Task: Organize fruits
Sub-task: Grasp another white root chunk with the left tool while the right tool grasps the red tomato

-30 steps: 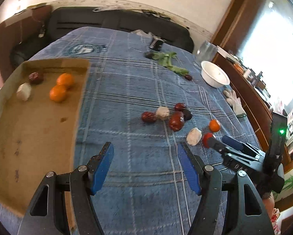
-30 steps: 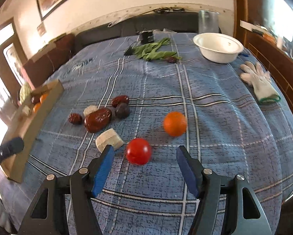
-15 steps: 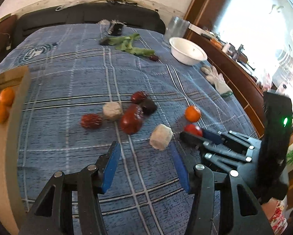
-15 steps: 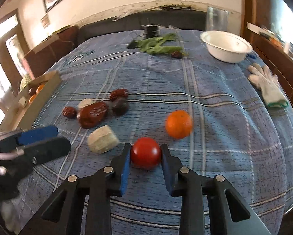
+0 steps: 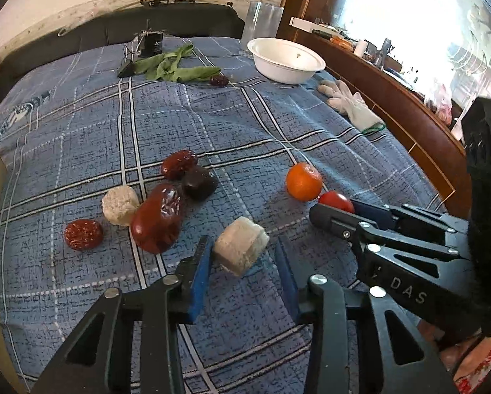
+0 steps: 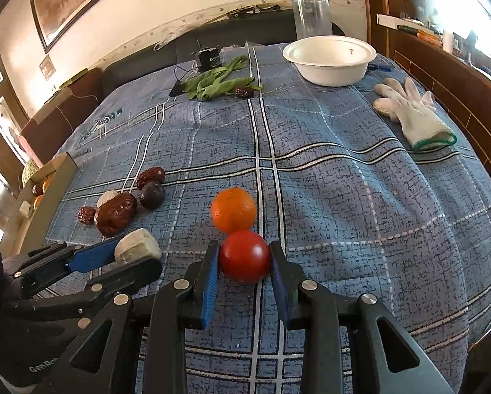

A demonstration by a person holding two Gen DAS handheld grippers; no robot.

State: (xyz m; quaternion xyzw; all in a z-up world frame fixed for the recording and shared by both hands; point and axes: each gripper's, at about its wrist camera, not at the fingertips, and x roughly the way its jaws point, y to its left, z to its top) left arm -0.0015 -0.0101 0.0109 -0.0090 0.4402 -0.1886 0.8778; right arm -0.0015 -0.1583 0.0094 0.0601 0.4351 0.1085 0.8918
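My right gripper (image 6: 244,256) is shut on a red tomato (image 6: 244,256), low over the blue checked cloth, just in front of an orange (image 6: 233,209). My left gripper (image 5: 242,256) is open around a pale cream chunk (image 5: 241,250); its left pad touches the chunk and the right pad stands apart. Beyond it lie a large dark red fruit (image 5: 157,218), a second cream chunk (image 5: 119,201), a small red fruit (image 5: 83,233), a red date (image 5: 179,168) and a dark plum (image 5: 199,183). The right gripper with the tomato (image 5: 335,201) also shows in the left wrist view.
A cardboard tray (image 6: 53,184) holding some fruit stands at the left edge. A white bowl (image 6: 329,59), a clear glass (image 6: 312,19), green leaves (image 6: 217,80), a small dark fruit (image 6: 244,92) and white gloves (image 6: 413,115) lie at the far and right side.
My right gripper closed on the tomato. My left gripper swung from the tray over to the cream chunk and now brackets it, narrowing.
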